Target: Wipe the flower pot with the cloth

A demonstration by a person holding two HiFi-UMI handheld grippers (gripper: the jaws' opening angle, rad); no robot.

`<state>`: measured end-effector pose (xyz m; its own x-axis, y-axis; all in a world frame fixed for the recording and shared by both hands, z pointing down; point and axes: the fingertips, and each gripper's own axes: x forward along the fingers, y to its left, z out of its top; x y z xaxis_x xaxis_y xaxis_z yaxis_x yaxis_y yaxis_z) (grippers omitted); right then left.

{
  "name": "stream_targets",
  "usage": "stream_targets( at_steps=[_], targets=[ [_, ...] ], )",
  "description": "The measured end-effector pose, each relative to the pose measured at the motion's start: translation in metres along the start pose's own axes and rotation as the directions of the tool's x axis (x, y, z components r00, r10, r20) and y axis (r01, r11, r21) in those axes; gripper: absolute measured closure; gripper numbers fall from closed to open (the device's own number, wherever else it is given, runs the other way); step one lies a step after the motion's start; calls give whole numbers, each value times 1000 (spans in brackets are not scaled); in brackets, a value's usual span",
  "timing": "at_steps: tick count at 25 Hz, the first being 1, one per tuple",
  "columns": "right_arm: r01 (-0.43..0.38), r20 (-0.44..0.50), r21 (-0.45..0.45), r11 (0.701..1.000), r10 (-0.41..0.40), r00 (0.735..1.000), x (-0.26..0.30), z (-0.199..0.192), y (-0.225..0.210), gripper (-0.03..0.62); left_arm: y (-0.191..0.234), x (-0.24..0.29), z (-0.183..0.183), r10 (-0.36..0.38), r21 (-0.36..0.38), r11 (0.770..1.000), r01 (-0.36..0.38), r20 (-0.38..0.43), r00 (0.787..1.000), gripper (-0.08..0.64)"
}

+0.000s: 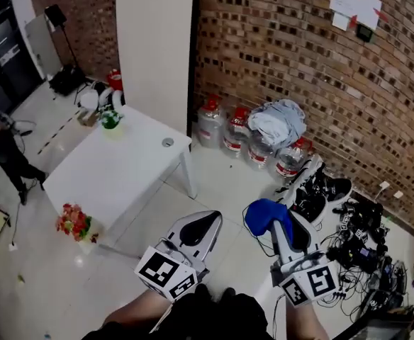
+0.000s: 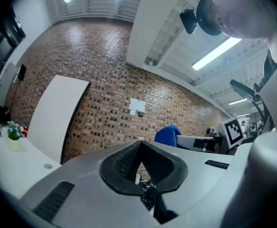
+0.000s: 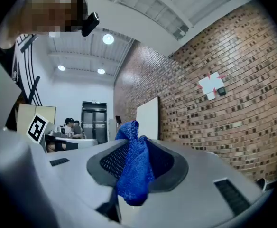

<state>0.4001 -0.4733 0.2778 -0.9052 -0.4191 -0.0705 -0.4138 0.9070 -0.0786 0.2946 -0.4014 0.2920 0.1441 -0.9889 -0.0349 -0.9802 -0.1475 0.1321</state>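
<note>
White bench stands well ahead and to the left, carrying a small pale flower pot with green leaves at its far end. A second pot of red flowers sits by the near corner; whether it is on the bench or the floor cannot be told. Both are well apart from the tools. Nearer, the left tool is pressed together with nothing between its jaws. Further right, the right tool pinches a blue cloth, which droops soft and light over the pads. The flower pot looks small, light and easily tipped, so the empty tool would probably need to steady its body below the leaves while the cloth rubs its side.
</note>
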Motion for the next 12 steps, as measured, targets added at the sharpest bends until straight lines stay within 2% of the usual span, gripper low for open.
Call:
stream_targets(
  at_steps=[3, 6, 9, 12],
  targets=[
    [-97, -8, 25, 995, 98, 995, 24, -9, 22, 494, 21, -28, 0, 98, 1, 995, -98, 17, 995, 563],
    [-208, -21, 51, 977, 209, 978, 41, -16, 45, 494, 37, -54, 2, 220, 9, 975, -221, 19, 975, 563],
    [-336, -11, 43, 941, 337, 941, 53, -9, 62, 494, 43, -75, 13, 345, 30, 937, -347, 50, 937, 563],
    [-454, -15, 60, 889, 456, 890, 55, -11, 73, 494, 34, -92, 14, 469, 30, 882, -471, 65, 881, 563]
  ],
)
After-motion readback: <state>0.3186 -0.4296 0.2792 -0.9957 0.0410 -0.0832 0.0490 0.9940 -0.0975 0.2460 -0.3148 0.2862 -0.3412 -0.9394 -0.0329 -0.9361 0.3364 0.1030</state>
